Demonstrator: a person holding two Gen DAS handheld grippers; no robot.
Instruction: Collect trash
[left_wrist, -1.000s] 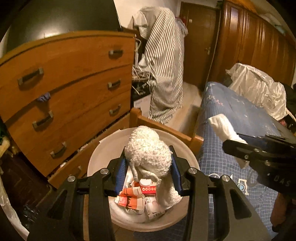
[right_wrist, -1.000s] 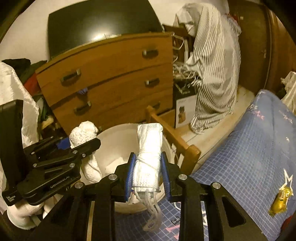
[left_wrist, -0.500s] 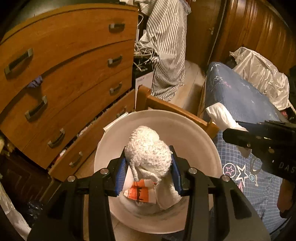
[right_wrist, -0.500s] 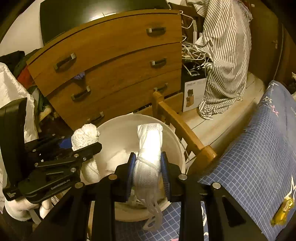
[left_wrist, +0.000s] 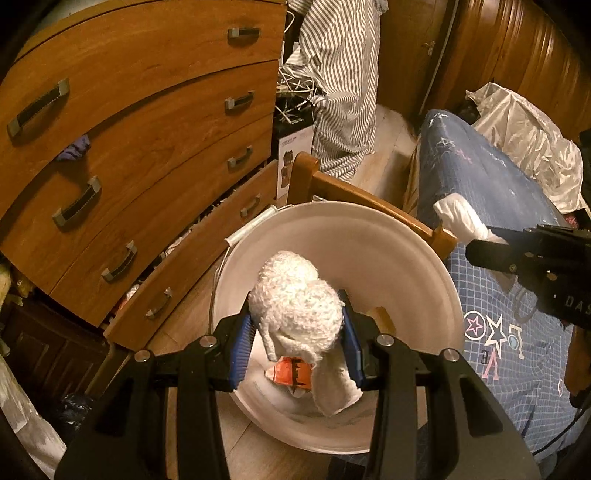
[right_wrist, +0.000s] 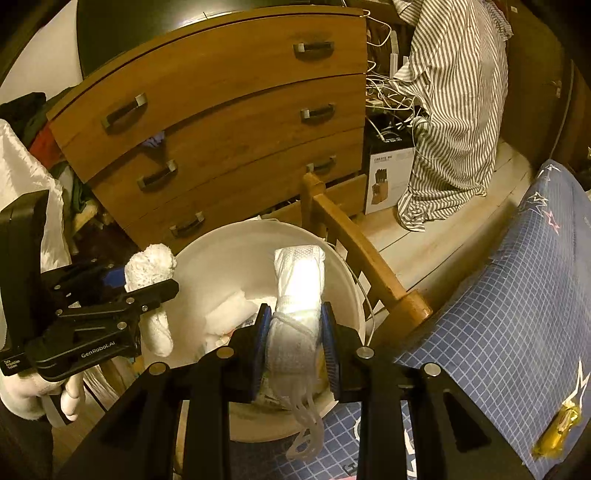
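Observation:
A fluffy white cloth bundle (left_wrist: 295, 299) sits between the blue pads of my left gripper (left_wrist: 295, 332), which is shut on it above the open white bucket (left_wrist: 406, 236). An orange and white carton (left_wrist: 291, 373) and other white scraps lie at the bucket's bottom. My right gripper (right_wrist: 295, 325) is shut on a folded white mask (right_wrist: 299, 280) whose straps dangle below, over the bucket's (right_wrist: 221, 251) near right rim. In the right wrist view the left gripper (right_wrist: 155, 288) and its cloth bundle (right_wrist: 149, 264) hang over the left rim. A gold wrapper (right_wrist: 557, 432) lies on the bed.
A wooden chest of drawers (right_wrist: 221, 129) stands close behind the bucket, its lowest drawer ajar. The wooden bed frame (right_wrist: 354, 251) and blue checked bedspread (right_wrist: 517, 295) border the bucket on the right. A striped shirt (right_wrist: 454, 110) hangs over cables and a box. A gloved hand (right_wrist: 37, 398) holds the left gripper.
Both grippers have moved forward and tipped downward, so the bucket now fills more of each view beneath them. Each keeps hold of its white item.

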